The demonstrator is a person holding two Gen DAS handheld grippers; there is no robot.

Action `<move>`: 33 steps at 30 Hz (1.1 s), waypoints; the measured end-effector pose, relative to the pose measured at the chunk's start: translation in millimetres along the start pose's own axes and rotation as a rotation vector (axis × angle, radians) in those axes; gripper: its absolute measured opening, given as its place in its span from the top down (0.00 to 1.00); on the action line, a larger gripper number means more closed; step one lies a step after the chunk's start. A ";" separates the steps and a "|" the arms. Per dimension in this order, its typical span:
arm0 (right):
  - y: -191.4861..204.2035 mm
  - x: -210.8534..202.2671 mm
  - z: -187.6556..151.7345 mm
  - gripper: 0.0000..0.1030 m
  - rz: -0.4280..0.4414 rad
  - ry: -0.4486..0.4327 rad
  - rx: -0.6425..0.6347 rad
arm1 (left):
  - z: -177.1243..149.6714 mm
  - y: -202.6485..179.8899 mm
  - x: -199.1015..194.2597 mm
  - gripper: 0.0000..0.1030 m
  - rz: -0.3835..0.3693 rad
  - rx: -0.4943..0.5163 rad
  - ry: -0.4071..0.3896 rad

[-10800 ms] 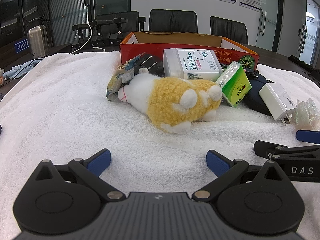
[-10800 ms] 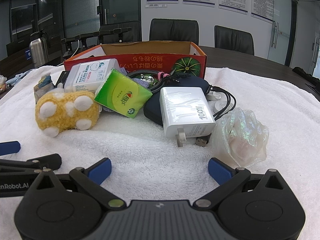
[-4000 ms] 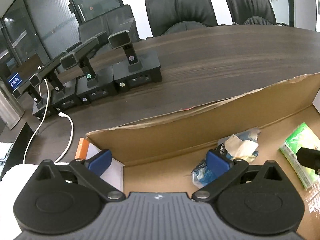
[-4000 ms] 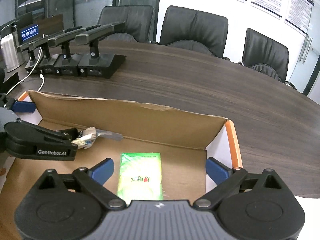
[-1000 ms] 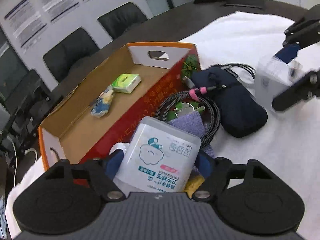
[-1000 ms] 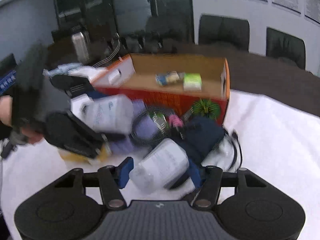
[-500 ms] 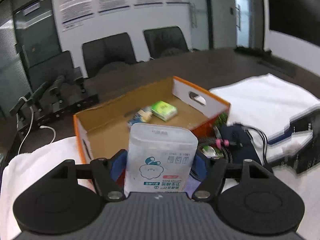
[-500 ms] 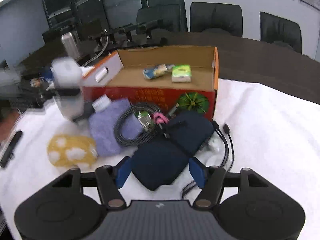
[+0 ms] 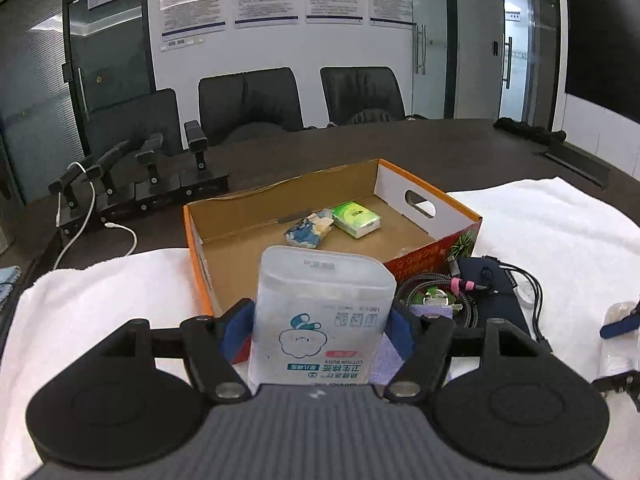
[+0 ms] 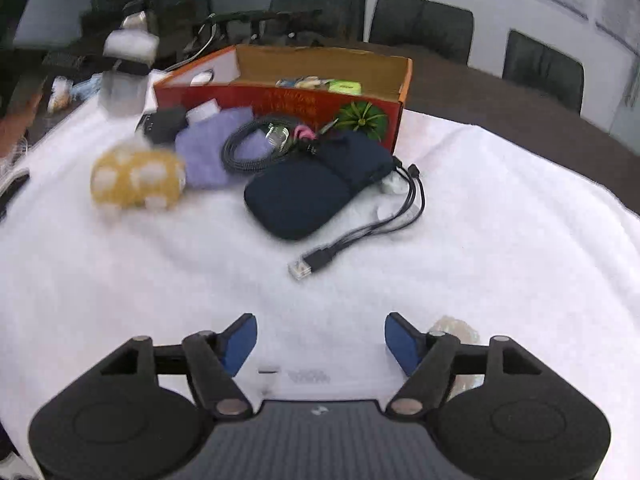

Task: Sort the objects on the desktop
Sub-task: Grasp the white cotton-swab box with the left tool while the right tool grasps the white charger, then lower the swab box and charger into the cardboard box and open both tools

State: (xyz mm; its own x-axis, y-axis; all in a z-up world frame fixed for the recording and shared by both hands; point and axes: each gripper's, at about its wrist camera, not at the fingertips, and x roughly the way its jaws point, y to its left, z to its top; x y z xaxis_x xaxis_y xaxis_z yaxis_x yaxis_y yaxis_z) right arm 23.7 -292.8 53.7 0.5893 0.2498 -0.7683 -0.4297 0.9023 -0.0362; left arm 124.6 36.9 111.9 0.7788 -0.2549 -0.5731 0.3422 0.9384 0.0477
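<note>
My left gripper point(image 9: 318, 330) is shut on a white cotton bud box point(image 9: 320, 316) and holds it up in front of the open cardboard box point(image 9: 280, 240). Inside the cardboard box lie a green tissue pack point(image 9: 356, 220) and a crumpled blue wrapper point(image 9: 308, 228). My right gripper point(image 10: 320, 340) is low over the white towel point(image 10: 480, 240); something white with faint print point(image 10: 308, 376) sits between its fingers, so whether they grip it is unclear. In the right wrist view a dark pouch point(image 10: 312, 188), a cable point(image 10: 360, 240), a purple cloth point(image 10: 212, 152) and a yellow plush toy point(image 10: 136, 178) lie before the cardboard box point(image 10: 280, 100).
A coiled braided cable point(image 9: 436, 296) and the dark pouch point(image 9: 492, 292) lie right of the cardboard box. A crinkled plastic bag point(image 10: 456, 328) sits by my right fingers. Microphone stands point(image 9: 140, 168) and chairs point(image 9: 248, 100) stand behind on the dark table.
My left gripper has lifted the cotton bud box higher toward the cardboard box. My right gripper has dropped back low over the towel; the view there is blurred.
</note>
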 end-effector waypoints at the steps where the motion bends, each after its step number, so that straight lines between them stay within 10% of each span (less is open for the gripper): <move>1: -3.3 -3.3 -4.5 0.33 0.007 -0.008 0.009 | -0.6 -1.5 2.0 0.32 -0.014 -0.001 0.004; 13: -33.1 -35.6 -58.6 0.20 0.039 -0.008 0.201 | -10.9 -5.4 13.3 0.31 -0.034 0.002 0.037; 20: -15.9 -24.9 -74.9 0.13 -0.036 -0.076 0.081 | -8.3 -16.6 10.8 0.31 -0.041 0.017 0.027; 33: 35.9 -26.2 -94.2 0.46 -0.351 -0.271 0.364 | -12.3 -20.0 5.7 0.31 -0.045 0.018 0.010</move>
State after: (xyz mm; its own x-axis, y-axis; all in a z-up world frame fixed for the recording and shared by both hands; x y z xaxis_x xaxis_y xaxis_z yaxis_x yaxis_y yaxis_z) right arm -71.6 -300.1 12.2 0.8290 -0.0483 -0.5571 0.0580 0.9983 -0.0003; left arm 115.8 19.5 97.7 0.7574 -0.2942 -0.5829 0.3860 0.9218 0.0362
